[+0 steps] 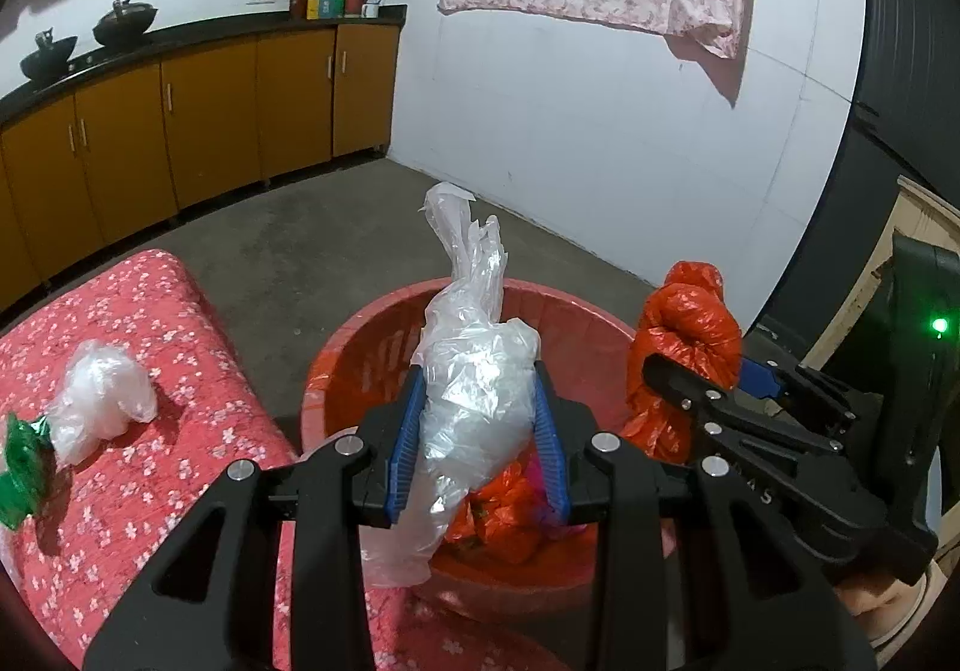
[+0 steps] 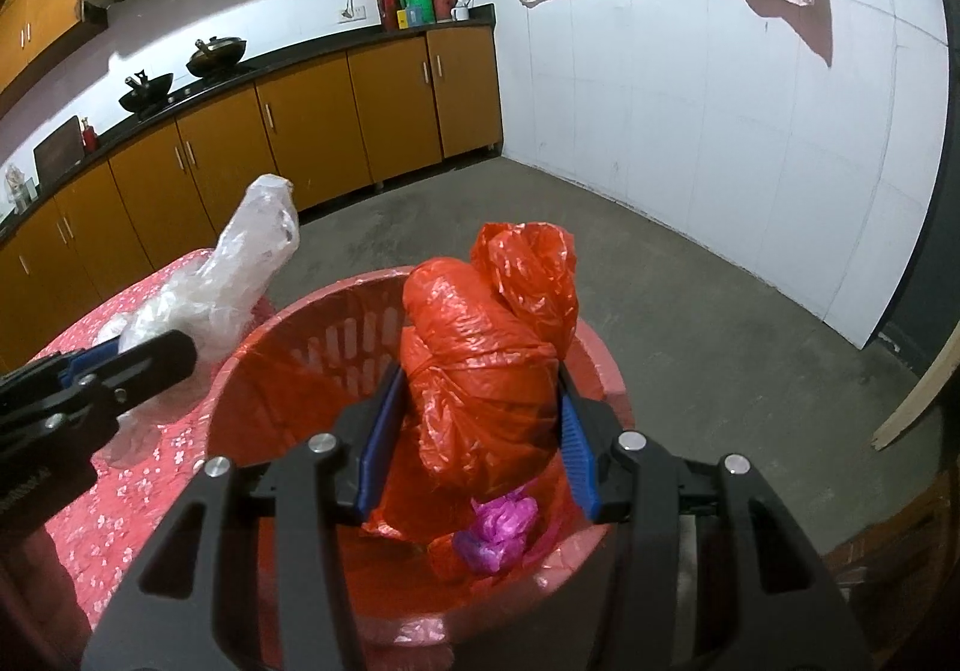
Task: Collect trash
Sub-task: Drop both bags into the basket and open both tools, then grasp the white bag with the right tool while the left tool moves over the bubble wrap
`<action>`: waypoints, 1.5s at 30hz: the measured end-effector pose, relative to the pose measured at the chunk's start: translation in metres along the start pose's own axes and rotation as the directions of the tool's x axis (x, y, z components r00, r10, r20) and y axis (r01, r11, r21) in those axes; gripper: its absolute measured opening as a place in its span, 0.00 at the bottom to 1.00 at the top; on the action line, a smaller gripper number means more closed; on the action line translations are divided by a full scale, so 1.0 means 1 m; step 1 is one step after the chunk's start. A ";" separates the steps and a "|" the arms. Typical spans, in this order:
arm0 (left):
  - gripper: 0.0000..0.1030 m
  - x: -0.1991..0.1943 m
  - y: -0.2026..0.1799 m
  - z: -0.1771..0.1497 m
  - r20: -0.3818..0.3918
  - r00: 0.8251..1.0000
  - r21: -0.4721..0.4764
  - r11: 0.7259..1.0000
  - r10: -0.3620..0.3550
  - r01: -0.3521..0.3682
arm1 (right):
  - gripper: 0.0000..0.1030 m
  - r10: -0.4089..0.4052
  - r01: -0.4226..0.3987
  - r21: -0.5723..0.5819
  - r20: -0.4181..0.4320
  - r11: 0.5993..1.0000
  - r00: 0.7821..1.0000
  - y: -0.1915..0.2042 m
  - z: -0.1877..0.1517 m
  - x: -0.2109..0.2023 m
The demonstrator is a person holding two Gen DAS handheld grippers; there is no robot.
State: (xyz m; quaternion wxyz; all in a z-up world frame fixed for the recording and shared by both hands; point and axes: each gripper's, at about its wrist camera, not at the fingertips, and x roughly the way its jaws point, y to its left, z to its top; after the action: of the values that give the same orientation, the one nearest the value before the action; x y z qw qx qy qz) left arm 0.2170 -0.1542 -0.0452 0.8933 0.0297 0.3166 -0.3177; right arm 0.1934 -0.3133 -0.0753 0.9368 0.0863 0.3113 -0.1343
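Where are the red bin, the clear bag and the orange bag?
red bin (image 2: 288, 365), right wrist view, on its slotted inner wall.
clear bag (image 1: 474, 401), left wrist view, on its crumpled middle between the tongs.
orange bag (image 2: 480, 371), right wrist view, on its bulging middle.

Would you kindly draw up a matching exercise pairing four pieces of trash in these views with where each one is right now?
Things:
1. clear plastic bag
2. orange plastic bag
3. magenta bag
4. green wrapper

Places:
A. lying on the floral red cloth
B. lying inside the red basket
C. clamped in the right gripper
D. clamped in the left gripper

Pairs: 1-D, 2-C, 3-B, 4-A
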 end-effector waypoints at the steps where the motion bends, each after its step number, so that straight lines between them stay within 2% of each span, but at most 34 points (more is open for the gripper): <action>1: 0.34 0.002 -0.001 0.001 -0.001 1.000 0.002 1.000 -0.002 0.002 | 0.46 0.001 -0.001 0.000 -0.001 1.000 1.000 0.000 0.000 0.002; 5: 0.35 0.006 -0.002 0.002 -0.004 1.000 0.001 1.000 -0.010 0.010 | 0.48 0.009 -0.009 0.006 -0.004 1.000 1.000 -0.002 0.000 0.007; 11: 0.51 0.009 0.005 -0.002 -0.011 1.000 -0.022 1.000 0.001 -0.001 | 0.60 0.018 -0.018 0.009 0.009 1.000 1.000 -0.002 -0.002 0.007; 16: 0.52 0.004 0.022 -0.006 -0.016 0.999 -0.061 0.997 0.048 -0.049 | 0.66 -0.004 0.004 0.014 0.006 1.000 1.000 -0.006 -0.006 0.007; 20: 0.62 -0.009 0.040 -0.012 -0.011 0.996 -0.104 0.990 0.094 -0.094 | 0.77 -0.017 0.017 0.022 0.010 1.000 1.000 -0.009 -0.010 0.005; 23: 0.66 -0.019 0.049 -0.019 -0.005 0.993 -0.112 0.986 0.120 -0.120 | 0.83 -0.020 0.020 0.024 0.021 1.000 1.000 -0.004 -0.010 0.003; 26: 0.73 -0.032 0.056 -0.026 0.005 0.988 -0.113 0.981 0.157 -0.156 | 0.84 -0.006 0.006 0.014 0.025 1.000 1.000 0.006 -0.010 0.001; 30: 0.75 -0.051 0.067 -0.034 0.018 0.980 -0.122 0.973 0.200 -0.197 | 0.85 0.025 -0.024 -0.012 0.025 1.000 0.999 0.023 -0.010 -0.001; 38: 0.77 -0.097 0.103 -0.051 0.044 0.947 -0.187 0.933 0.319 -0.306 | 0.85 0.102 -0.100 -0.070 0.022 0.993 0.995 0.069 -0.011 -0.007; 42: 0.77 -0.128 0.126 -0.064 0.051 0.917 -0.232 0.898 0.396 -0.375 | 0.85 0.159 -0.156 -0.104 0.014 0.982 0.987 0.098 -0.012 -0.012; 45: 0.77 -0.155 0.144 -0.077 0.052 0.883 -0.254 0.861 0.466 -0.440 | 0.85 0.207 -0.204 -0.150 0.004 0.967 0.978 0.127 -0.016 -0.016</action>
State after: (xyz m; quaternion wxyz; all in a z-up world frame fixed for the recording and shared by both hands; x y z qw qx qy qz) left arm 0.1664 0.0650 -0.0374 0.9562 -0.0205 0.2856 -0.0601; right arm 0.2113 -0.1856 -0.0681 0.9524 0.0467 0.3008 -0.0139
